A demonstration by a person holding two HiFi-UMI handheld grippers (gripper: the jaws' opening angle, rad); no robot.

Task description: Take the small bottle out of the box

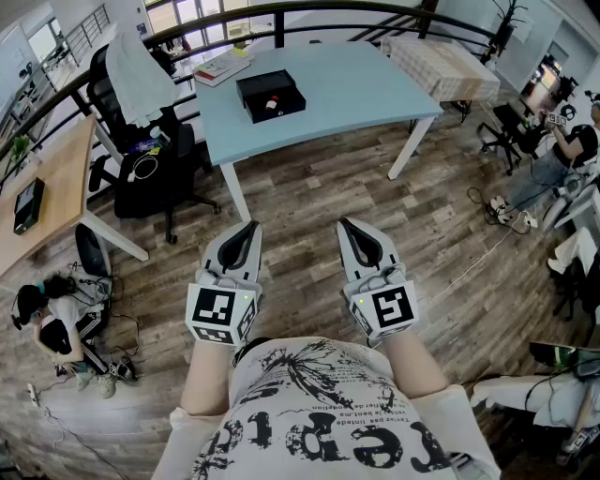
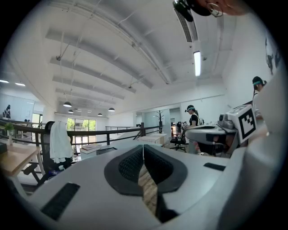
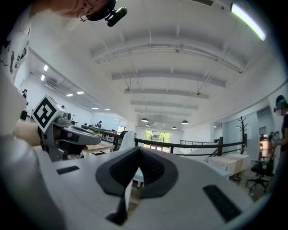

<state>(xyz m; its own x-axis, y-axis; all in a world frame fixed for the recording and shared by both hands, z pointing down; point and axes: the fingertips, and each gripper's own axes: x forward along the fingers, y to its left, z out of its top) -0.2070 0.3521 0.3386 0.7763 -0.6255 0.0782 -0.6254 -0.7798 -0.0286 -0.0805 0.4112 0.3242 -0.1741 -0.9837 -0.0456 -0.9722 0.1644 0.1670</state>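
A black open box (image 1: 271, 96) lies on the light blue table (image 1: 356, 89) at the far side of the head view, with the small bottle (image 1: 272, 105) lying inside it. Both grippers hang close to my body over the wooden floor, well short of the table. My left gripper (image 1: 251, 226) is shut with nothing between its jaws; in the left gripper view the dark pads (image 2: 130, 166) meet at the tips. My right gripper (image 1: 346, 224) is also shut and empty, its pads (image 3: 153, 173) touching in the right gripper view.
Books (image 1: 222, 67) lie behind the box. A black chair draped with a white cloth (image 1: 141, 84) stands left of the table, beside a wooden desk (image 1: 47, 183). A person crouches on the floor (image 1: 56, 319); another sits at the right (image 1: 572, 150). A railing (image 1: 281, 11) runs behind.
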